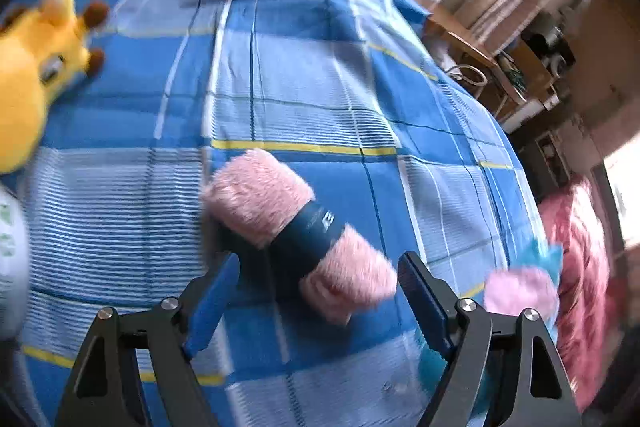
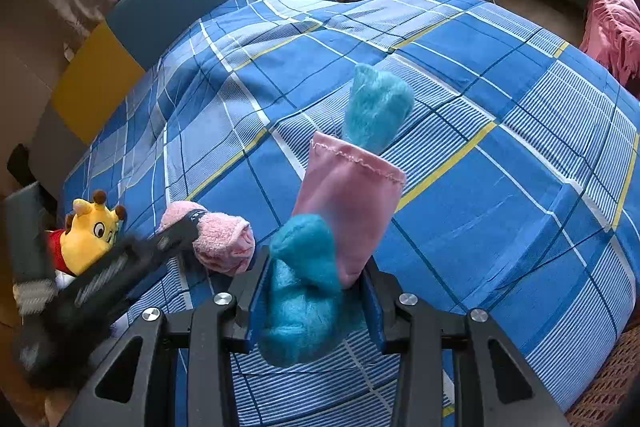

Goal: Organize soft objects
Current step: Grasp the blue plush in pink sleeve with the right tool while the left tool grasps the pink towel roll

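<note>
The right gripper (image 2: pixel 314 301) was clamped on a teal fluffy toy (image 2: pixel 300 291) in a pink pouch (image 2: pixel 348 195). The left gripper (image 1: pixel 318 291) stood wide open, a pink yarn skein (image 1: pixel 296 227) just ahead on the plaid bed (image 1: pixel 304 67). Farther left lay a giraffe plush (image 1: pixel 36 67).

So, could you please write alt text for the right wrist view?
The right gripper is shut on a blue and pink soft toy above a blue checked bedspread. At left, the open left gripper reaches a pink fluffy roll, beside a yellow giraffe toy.
</note>
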Available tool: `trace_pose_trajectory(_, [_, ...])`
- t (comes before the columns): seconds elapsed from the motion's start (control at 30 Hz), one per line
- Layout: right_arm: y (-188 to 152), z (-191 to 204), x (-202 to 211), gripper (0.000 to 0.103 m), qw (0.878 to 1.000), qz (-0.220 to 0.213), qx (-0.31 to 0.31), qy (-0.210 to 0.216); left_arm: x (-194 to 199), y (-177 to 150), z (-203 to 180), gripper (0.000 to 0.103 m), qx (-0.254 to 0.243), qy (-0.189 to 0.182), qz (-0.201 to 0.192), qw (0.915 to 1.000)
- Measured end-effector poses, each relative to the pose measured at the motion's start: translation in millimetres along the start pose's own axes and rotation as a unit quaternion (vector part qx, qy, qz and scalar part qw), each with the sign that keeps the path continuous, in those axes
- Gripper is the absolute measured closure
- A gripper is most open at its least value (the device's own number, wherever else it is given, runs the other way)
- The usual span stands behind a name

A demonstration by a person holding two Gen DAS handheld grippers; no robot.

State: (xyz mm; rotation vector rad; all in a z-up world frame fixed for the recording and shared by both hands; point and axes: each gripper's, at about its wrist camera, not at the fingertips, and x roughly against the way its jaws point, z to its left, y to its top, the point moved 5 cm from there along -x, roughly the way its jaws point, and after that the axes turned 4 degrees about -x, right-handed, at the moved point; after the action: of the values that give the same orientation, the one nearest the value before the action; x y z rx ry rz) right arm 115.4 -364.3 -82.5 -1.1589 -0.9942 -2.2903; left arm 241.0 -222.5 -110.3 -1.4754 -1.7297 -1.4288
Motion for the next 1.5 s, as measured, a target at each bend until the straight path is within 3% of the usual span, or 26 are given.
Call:
trace_pose_trajectory(0.13, [-2, 1, -4, 0.063, 1.000, 0.009, 0.002, 0.001, -20, 11, 0, 0.017, 0.042, 0.016, 0.004, 0.9990])
trace_pose_trajectory(0.2, [-3, 4, -6, 0.063, 1.000, 0.014, 0.008, 0.003, -28, 12, 0, 0.021, 0.037, 0.039, 0.008, 0.9985])
trace_pose_trajectory(0.23, [-4, 4, -7, 0.063, 1.000, 0.015, 0.010, 0.002, -31, 11, 0, 0.033, 0.030, 0.050, 0.011, 0.9982])
trace_pose_trajectory(0.27, [-4, 4, -8, 0.063, 1.000, 0.016, 0.010, 0.000, -28, 9, -1, 0.053, 0.003, 0.068, 0.002, 0.9977])
trace_pose_trajectory(0.33, [-4, 3, -9, 0.063, 1.000, 0.018, 0.009, 0.000, -23, 6, -2, 0.058, -0.025, 0.049, -0.004, 0.9985])
trace_pose_trajectory(0.53, [-5, 5, -11, 0.063, 1.000, 0.022, 0.018, -0.006, 25, -25, 20, 0.058, -0.076, 0.024, -0.013, 0.9968])
trace_pose_trajectory(0.8, [-14, 15, -24, 0.062, 0.997, 0.057, 0.045, -0.006, 104, -111, 76, 0.058, -0.112, 0.024, -0.002, 0.9934])
trace_pose_trajectory(0.97, [-17, 17, -28, 0.061, 0.997, 0.060, 0.055, -0.014, 120, -166, 104, 0.057, -0.129, 0.056, 0.016, 0.9899])
trace_pose_trajectory(1.13, [-18, 16, -32, 0.059, 0.996, 0.066, 0.051, -0.016, 116, -178, 110, 0.047, -0.116, 0.076, -0.026, 0.9900])
trace_pose_trajectory(1.27, [-18, 10, -36, 0.057, 0.997, 0.075, 0.032, -0.013, 107, -180, 102, 0.046, -0.140, 0.109, -0.058, 0.9824])
trace_pose_trajectory(1.5, [-19, 8, -37, 0.055, 0.997, 0.076, 0.026, -0.014, 103, -178, 102, 0.047, -0.137, 0.115, -0.081, 0.9806])
